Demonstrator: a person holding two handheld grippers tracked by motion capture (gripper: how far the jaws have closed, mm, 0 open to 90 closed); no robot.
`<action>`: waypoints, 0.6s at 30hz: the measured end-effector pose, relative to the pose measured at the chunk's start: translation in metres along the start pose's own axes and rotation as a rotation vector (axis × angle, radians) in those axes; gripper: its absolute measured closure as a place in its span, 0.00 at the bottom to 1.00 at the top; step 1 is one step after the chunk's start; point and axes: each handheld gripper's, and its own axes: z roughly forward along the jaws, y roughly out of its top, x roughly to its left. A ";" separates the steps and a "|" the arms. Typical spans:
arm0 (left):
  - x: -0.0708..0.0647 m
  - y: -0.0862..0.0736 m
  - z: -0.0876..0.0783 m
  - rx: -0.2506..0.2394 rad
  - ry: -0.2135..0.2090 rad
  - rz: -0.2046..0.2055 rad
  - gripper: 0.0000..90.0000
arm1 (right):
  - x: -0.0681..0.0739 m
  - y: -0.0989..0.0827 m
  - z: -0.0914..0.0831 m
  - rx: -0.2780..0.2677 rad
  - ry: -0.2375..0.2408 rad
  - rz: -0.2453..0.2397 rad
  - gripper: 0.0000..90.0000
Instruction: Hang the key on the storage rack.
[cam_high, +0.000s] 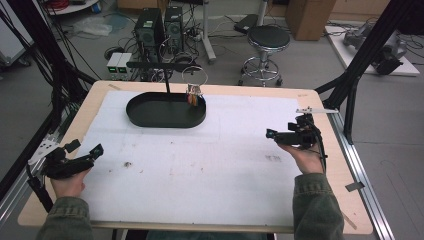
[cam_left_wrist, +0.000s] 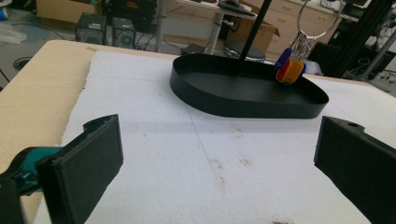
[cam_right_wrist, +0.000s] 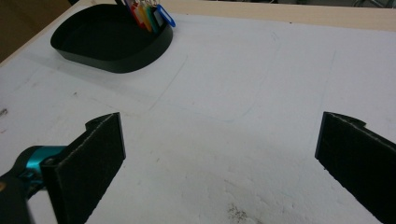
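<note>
Both the left tool (cam_high: 96, 150) and right tool (cam_high: 270, 133) gape wide, empty, above the white-sheeted desk (cam_high: 210, 165). A black tray (cam_high: 165, 111) holds hanging coloured key tags (cam_high: 193, 97); a stool (cam_high: 267, 42) stands beyond.

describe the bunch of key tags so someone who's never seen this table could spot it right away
Start at the black oval tray on the far part of the white-covered table. A thin black stand rises from it, and from its arm a metal ring hangs over the tray's right end. The key tags dangle there, the only bright colours: orange, red, blue.
</note>
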 end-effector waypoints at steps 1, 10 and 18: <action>0.000 0.000 0.000 -0.002 0.000 -0.002 0.02 | 0.000 -0.003 -0.001 -0.001 -0.003 0.008 0.01; -0.002 0.000 -0.001 0.005 0.009 0.026 0.02 | -0.002 -0.026 0.000 -0.013 -0.036 -0.002 0.01; -0.003 0.000 -0.001 0.011 0.009 0.036 0.02 | -0.001 -0.047 0.001 -0.036 -0.061 -0.026 0.01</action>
